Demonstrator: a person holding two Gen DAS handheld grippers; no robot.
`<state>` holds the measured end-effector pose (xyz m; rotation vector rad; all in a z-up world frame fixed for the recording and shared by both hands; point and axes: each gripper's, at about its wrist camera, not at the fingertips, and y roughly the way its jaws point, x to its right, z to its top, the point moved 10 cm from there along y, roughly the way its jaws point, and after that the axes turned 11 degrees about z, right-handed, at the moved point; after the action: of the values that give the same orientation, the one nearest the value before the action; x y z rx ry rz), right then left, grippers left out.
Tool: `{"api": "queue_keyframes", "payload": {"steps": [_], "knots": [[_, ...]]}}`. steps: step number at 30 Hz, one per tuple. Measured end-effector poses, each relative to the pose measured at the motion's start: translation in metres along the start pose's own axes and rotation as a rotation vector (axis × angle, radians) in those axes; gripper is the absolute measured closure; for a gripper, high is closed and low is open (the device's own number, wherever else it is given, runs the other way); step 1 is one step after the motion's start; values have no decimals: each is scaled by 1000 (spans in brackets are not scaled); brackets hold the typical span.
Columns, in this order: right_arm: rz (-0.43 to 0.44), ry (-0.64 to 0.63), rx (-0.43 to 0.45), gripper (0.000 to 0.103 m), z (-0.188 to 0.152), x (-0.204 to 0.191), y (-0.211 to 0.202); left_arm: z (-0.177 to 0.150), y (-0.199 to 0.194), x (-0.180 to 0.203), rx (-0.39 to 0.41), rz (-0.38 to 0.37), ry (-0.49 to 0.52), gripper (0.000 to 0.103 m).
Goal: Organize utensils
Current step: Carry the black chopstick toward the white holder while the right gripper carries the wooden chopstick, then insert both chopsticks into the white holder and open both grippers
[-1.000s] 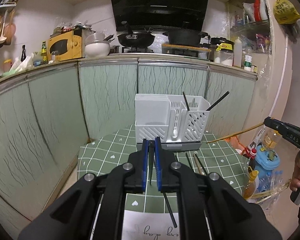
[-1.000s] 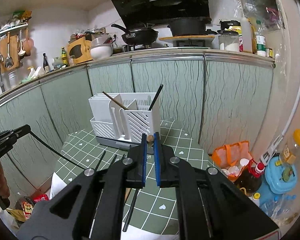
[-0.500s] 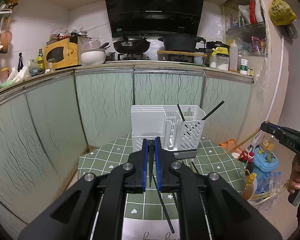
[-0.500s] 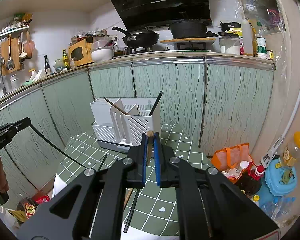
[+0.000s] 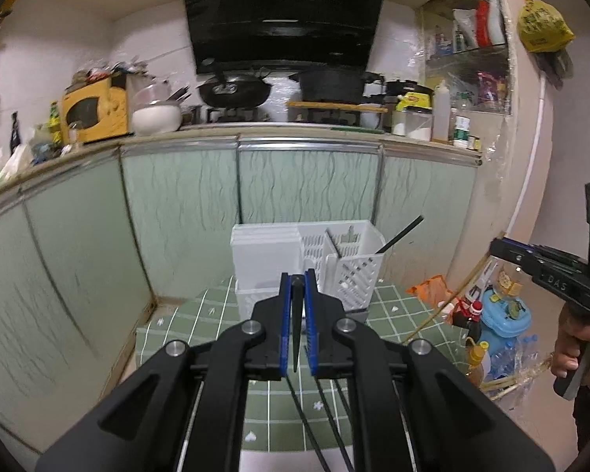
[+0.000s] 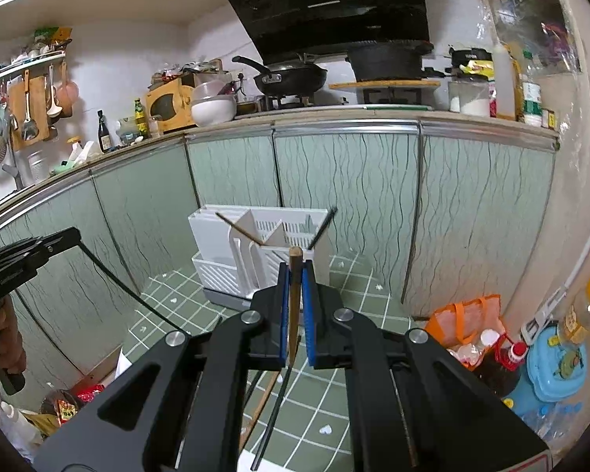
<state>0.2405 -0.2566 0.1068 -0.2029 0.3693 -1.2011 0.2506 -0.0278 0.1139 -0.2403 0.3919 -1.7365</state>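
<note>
Your left gripper (image 5: 297, 314) clamps a black chopstick (image 5: 296, 326) and your right gripper (image 6: 295, 306) a wooden chopstick (image 6: 294, 299), both raised before the white utensil holder (image 6: 232, 251) on the green-tiled desk (image 6: 334, 354).

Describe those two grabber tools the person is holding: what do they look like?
Both are matte black, angular handheld tools. Each gripper, left and right, has two chunky arms with round silver bolts, ending in flat blue finger pads. Seen from the side, the right one carries pale lettering reading "DAS", and a bare hand wraps its pistol-style handle. No cables show.
</note>
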Motion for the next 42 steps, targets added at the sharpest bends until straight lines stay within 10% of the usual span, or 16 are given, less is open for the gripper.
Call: {"api": "queue_keyframes", "payload": {"steps": [29,42], "knots": [[65,-55,21,97,165,27,60,164,81,70,3,-213,68,95],[102,-71,-79,97,146,48,128,152,145,86,-65,-221,123,95]]}}
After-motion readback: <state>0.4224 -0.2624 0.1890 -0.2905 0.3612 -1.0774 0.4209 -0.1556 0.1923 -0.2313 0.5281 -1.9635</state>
